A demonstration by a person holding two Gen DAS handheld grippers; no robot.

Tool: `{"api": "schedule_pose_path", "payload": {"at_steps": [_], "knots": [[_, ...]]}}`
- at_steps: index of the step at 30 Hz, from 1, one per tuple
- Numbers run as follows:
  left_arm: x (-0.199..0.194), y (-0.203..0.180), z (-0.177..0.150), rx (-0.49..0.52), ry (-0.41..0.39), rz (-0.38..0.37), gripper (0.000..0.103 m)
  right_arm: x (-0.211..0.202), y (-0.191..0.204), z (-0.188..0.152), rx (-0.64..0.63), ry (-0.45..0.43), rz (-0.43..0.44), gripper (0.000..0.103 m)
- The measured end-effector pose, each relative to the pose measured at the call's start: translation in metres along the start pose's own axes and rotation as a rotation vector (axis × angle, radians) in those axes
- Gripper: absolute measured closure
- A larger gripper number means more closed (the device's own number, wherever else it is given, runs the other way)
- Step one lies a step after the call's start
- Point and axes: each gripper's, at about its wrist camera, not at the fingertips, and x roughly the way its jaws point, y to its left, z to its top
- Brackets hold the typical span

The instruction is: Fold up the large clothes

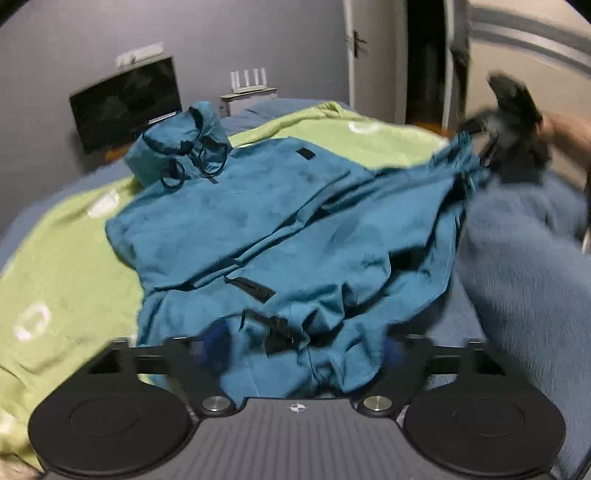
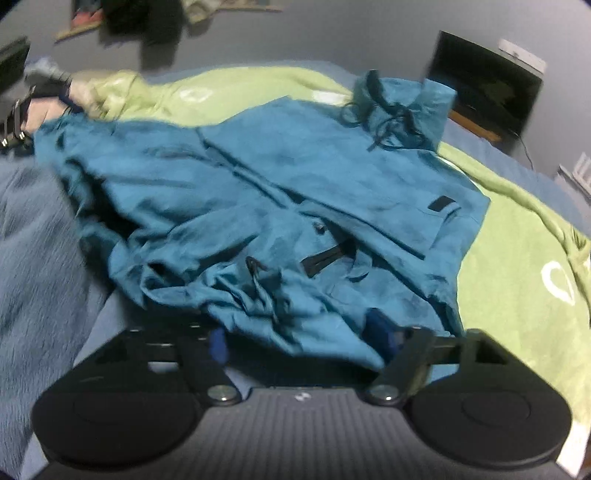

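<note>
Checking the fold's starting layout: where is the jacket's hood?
In the left wrist view the hood lies at the jacket's far upper-left end, on the green blanket.

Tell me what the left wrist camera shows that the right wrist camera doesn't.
Only the left wrist view shows a white door and a white router with antennas. Only the right wrist view shows dark items hung on the wall. Both show the teal jacket spread on the green blanket, its hood at the far end, and a dark monitor.
</note>
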Motion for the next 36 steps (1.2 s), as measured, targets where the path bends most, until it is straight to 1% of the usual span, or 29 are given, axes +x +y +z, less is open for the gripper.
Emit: {"api": "schedule_pose_path", "payload": {"at_steps": [1, 2, 3, 5, 6, 9, 13, 17, 19, 21, 22, 23, 24, 25, 26, 27, 28, 29, 32, 34, 36], "knots": [[0.002, 0.004, 0.003, -0.018, -0.004, -0.016, 0.044, 0.001, -0.005, 0.001, 0.022, -0.010, 0.005, 0.048], [0.003, 0.008, 0.006, -0.026, -0.018, -0.020, 0.052, 0.001, -0.009, 0.002, 0.045, -0.020, 0.013, 0.053], [0.003, 0.010, 0.010, -0.028, -0.030, -0.017, 0.054, 0.001, -0.014, 0.004, 0.069, -0.033, 0.018, 0.060], [0.006, 0.018, 0.018, -0.046, -0.064, 0.008, 0.062, 0.001, -0.022, 0.006, 0.113, -0.061, 0.019, 0.066], [0.006, 0.024, 0.023, -0.066, -0.085, 0.019, 0.062, 0.001, -0.028, 0.008, 0.139, -0.078, 0.020, 0.072], [0.012, 0.043, 0.038, -0.104, -0.121, 0.054, 0.064, -0.001, -0.045, 0.017, 0.226, -0.153, 0.005, 0.080], [0.036, 0.070, 0.067, -0.095, -0.138, 0.146, 0.065, 0.008, -0.076, 0.037, 0.357, -0.242, -0.009, 0.082], [0.074, 0.108, 0.105, -0.154, -0.178, 0.201, 0.068, 0.034, -0.101, 0.067, 0.439, -0.303, -0.059, 0.084], [0.095, 0.126, 0.122, -0.191, -0.187, 0.245, 0.068, 0.054, -0.113, 0.082, 0.496, -0.327, -0.074, 0.084], [0.119, 0.152, 0.133, -0.289, -0.177, 0.282, 0.060, 0.077, -0.128, 0.090, 0.573, -0.337, -0.069, 0.084], [0.127, 0.163, 0.135, -0.339, -0.178, 0.294, 0.051, 0.090, -0.136, 0.091, 0.617, -0.339, -0.062, 0.084], [0.134, 0.175, 0.135, -0.385, -0.179, 0.304, 0.030, 0.104, -0.145, 0.090, 0.665, -0.341, -0.054, 0.084], [0.137, 0.184, 0.134, -0.418, -0.176, 0.326, 0.019, 0.117, -0.152, 0.088, 0.705, -0.342, -0.050, 0.084], [0.139, 0.192, 0.130, -0.445, -0.183, 0.366, 0.009, 0.129, -0.159, 0.083, 0.746, -0.341, -0.051, 0.084], [0.137, 0.197, 0.125, -0.459, -0.191, 0.385, 0.009, 0.140, -0.164, 0.078, 0.781, -0.336, -0.050, 0.084], [0.136, 0.204, 0.118, -0.479, -0.188, 0.387, 0.009, 0.151, -0.169, 0.073, 0.807, -0.325, -0.048, 0.081], [0.134, 0.212, 0.110, -0.513, -0.177, 0.373, 0.009, 0.163, -0.173, 0.066, 0.824, -0.306, -0.055, 0.081], [0.132, 0.219, 0.101, -0.546, -0.172, 0.355, 0.009, 0.173, -0.176, 0.062, 0.833, -0.283, -0.064, 0.080], [0.134, 0.241, 0.067, -0.691, -0.142, 0.251, 0.009, 0.197, -0.180, 0.051, 0.841, -0.218, -0.090, 0.075], [0.139, 0.251, 0.048, -0.767, -0.119, 0.220, 0.012, 0.207, -0.184, 0.048, 0.852, -0.197, -0.103, 0.066], [0.144, 0.260, 0.034, -0.818, -0.133, 0.217, 0.012, 0.211, -0.187, 0.045, 0.867, -0.196, -0.114, 0.055]]}}
